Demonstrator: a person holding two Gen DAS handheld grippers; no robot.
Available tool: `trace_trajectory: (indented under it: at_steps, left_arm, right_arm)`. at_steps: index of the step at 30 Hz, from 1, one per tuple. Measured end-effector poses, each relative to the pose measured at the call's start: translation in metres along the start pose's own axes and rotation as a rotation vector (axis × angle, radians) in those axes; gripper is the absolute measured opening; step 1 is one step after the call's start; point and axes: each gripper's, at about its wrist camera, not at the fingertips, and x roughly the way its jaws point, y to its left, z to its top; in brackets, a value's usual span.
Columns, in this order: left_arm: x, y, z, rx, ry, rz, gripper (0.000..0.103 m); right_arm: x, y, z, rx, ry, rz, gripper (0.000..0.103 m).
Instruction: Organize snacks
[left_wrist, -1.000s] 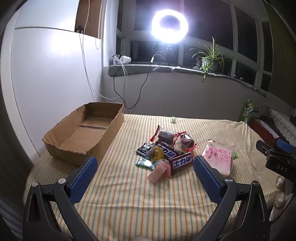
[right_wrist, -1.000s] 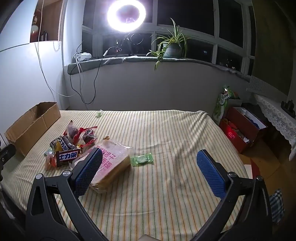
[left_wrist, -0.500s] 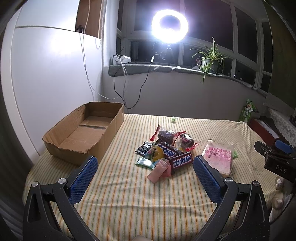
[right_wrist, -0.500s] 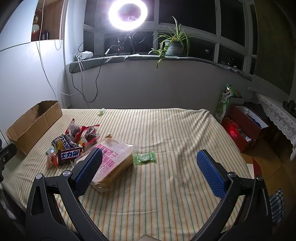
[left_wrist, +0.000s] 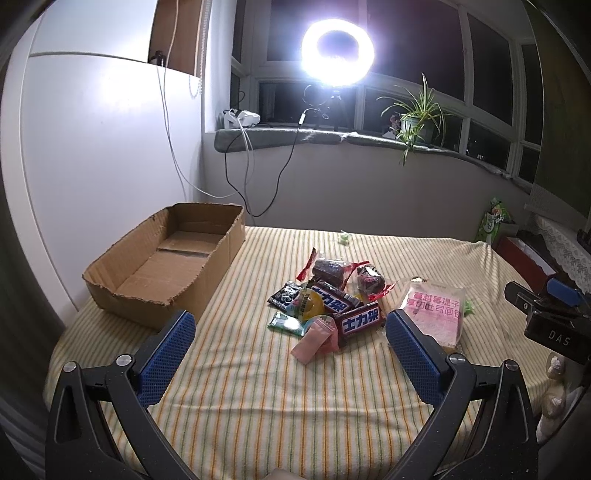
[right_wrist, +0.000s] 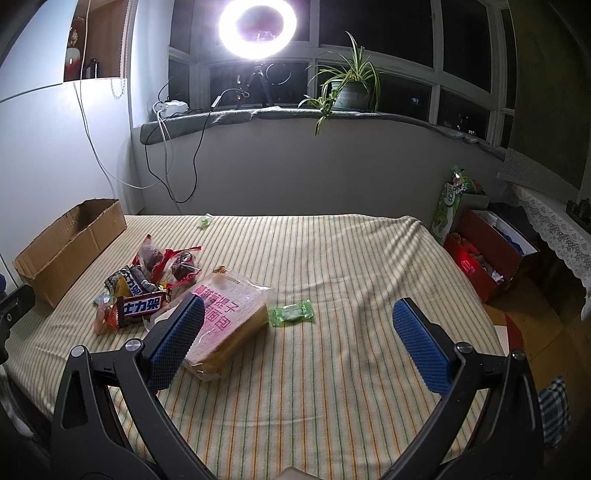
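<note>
Barely any change vs a sec ago: left gripper (left_wrist: 286, 349) & right gripper (right_wrist: 297, 345) hover, fingers apart, empty; snacks (left_wrist: 328, 301) untouched, box (left_wrist: 166, 264) unfilled, so sorting not begun.

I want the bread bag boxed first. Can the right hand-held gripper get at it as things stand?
Probably yes. The right hand-held gripper is open, and the bread bag lies just ahead on the striped cloth, nothing on top; only a green candy sits beside it.

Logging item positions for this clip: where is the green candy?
In the right wrist view the green candy lies on the striped cloth just right of the bread bag, apart from the snack pile further left.
</note>
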Motion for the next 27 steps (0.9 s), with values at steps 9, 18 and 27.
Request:
trace_trajectory:
  at_steps: [9,18,27]
  left_arm:
    - [0.0003,-0.0011,-0.0009,-0.001,0.0,-0.002,0.102]
    - [0.0015,-0.0031,-0.0022,-0.002,0.004,-0.006,0.102]
    - [0.005,-0.0053,-0.0037,0.0,0.015,-0.02,0.102]
  right_arm:
    - [0.0,-0.0005,0.0,0.001,0.001,-0.001,0.103]
    - [0.0007,0.0004,-0.0005,0.001,0.003,0.001,0.103]
    - [0.0068,0.0011,-0.0022,0.002,0.02,0.008,0.103]
